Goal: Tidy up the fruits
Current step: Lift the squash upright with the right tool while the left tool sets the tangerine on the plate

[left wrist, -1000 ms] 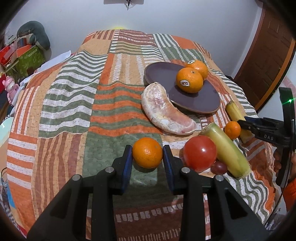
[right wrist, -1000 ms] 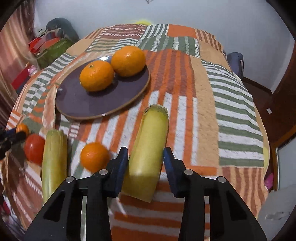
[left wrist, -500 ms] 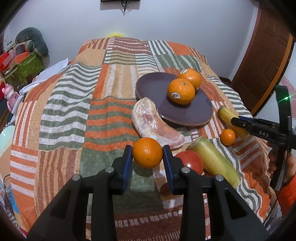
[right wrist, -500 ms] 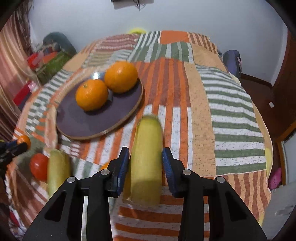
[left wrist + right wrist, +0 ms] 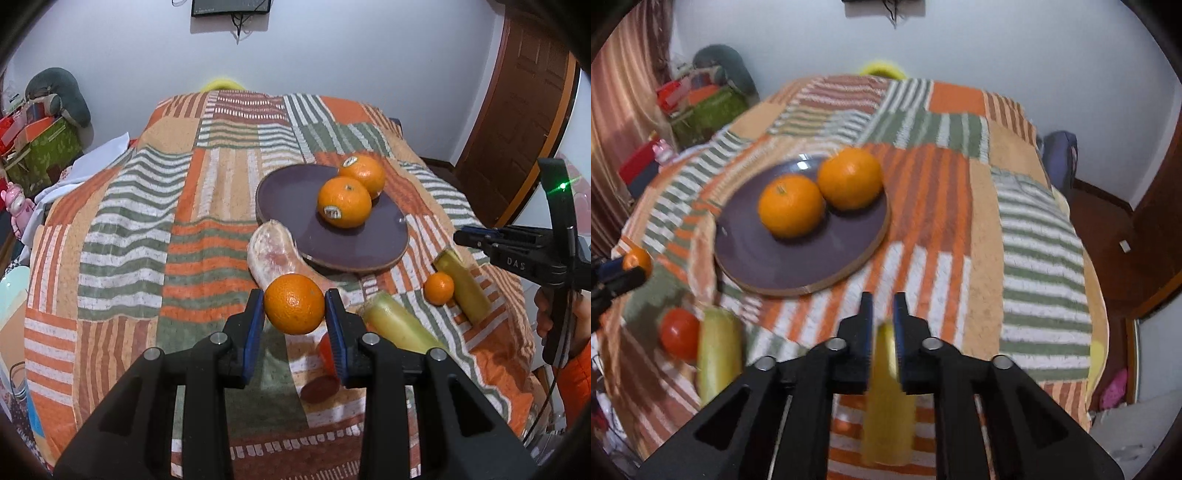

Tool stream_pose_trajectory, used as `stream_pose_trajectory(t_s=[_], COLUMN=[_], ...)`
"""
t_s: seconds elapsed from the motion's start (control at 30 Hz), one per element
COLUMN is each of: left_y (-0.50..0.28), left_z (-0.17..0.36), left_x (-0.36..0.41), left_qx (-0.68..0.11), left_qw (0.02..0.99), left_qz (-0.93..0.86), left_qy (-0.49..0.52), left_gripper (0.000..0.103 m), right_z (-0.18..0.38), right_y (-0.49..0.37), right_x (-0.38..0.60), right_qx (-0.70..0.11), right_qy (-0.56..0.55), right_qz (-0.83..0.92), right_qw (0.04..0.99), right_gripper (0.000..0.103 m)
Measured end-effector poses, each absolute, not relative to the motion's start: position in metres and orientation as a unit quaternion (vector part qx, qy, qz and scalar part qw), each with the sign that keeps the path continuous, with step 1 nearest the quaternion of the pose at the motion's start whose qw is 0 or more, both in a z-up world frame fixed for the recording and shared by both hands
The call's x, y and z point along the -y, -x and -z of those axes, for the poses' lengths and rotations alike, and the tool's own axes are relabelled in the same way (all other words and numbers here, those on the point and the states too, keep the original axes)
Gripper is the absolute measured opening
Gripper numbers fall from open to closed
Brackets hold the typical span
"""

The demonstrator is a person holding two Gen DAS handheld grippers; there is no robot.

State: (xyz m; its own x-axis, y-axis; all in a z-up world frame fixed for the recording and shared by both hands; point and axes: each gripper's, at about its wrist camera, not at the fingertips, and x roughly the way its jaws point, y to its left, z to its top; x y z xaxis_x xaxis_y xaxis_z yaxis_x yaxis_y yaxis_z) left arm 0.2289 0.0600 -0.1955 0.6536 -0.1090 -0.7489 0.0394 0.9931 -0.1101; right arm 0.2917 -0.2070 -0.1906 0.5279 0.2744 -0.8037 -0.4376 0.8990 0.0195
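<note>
My left gripper (image 5: pixel 295 314) is shut on an orange (image 5: pixel 294 308) and holds it above the blanket, short of the dark purple plate (image 5: pixel 291 192). Two oranges (image 5: pixel 344 201) lie on that plate; they also show in the right wrist view (image 5: pixel 790 210). My right gripper (image 5: pixel 882 321) is raised with its jaws nearly together and nothing between them. A yellow-green stalk piece (image 5: pixel 886 398) lies on the blanket below it, also in the left wrist view (image 5: pixel 463 286). The right gripper shows there at the right (image 5: pixel 461 236).
A second stalk piece (image 5: pixel 399 325), a small orange (image 5: pixel 439 288), a red tomato (image 5: pixel 679 334), a dark plum (image 5: pixel 320 387) and a peeled pomelo wedge (image 5: pixel 273 251) lie on the striped blanket (image 5: pixel 147 221). Boxes and toys (image 5: pixel 40 147) stand at the left, a door (image 5: pixel 517 110) at the right.
My left gripper lifted the orange off the blanket. My right gripper rose away from the stalk piece, which stayed on the blanket, and its jaws narrowed.
</note>
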Motion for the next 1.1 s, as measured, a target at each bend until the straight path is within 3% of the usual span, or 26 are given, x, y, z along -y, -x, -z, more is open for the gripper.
stream_pose_trajectory(t_s=[0.13,0.17,0.3,0.37,1.1], left_y=[-0.228,-0.228,-0.229,-0.229,-0.285], left_z=[0.203,0.204,0.207,0.206,0.177], left_x=[-0.062,-0.062,-0.062,-0.062,-0.04], left_qx=[-0.423,-0.425,-0.427,-0.427,-0.398], left_qw=[0.904,0.904,0.902,0.902,0.915], left_qz=[0.039,0.038,0.036,0.037,0.057], left_qy=[0.041,0.042,0.047,0.049,0.032], left_gripper=[0.033,0.033,0.033,0.033,0.033], right_z=[0.215,0.217,0.229,0.234,0.142], right_y=[-0.289,-0.288,-0.291,-0.293,-0.303], right_x=[0.223,0.227,0.227,0.223,0.192], right_qx=[-0.467,-0.471,-0.489,-0.496,-0.359], right_qy=[0.087,0.077,0.059,0.057,0.027], right_qz=[-0.198,-0.203,-0.215,-0.225,-0.255], right_qw=[0.857,0.855,0.843,0.837,0.897], right_gripper=[0.042,0.043,0.043,0.033,0.031])
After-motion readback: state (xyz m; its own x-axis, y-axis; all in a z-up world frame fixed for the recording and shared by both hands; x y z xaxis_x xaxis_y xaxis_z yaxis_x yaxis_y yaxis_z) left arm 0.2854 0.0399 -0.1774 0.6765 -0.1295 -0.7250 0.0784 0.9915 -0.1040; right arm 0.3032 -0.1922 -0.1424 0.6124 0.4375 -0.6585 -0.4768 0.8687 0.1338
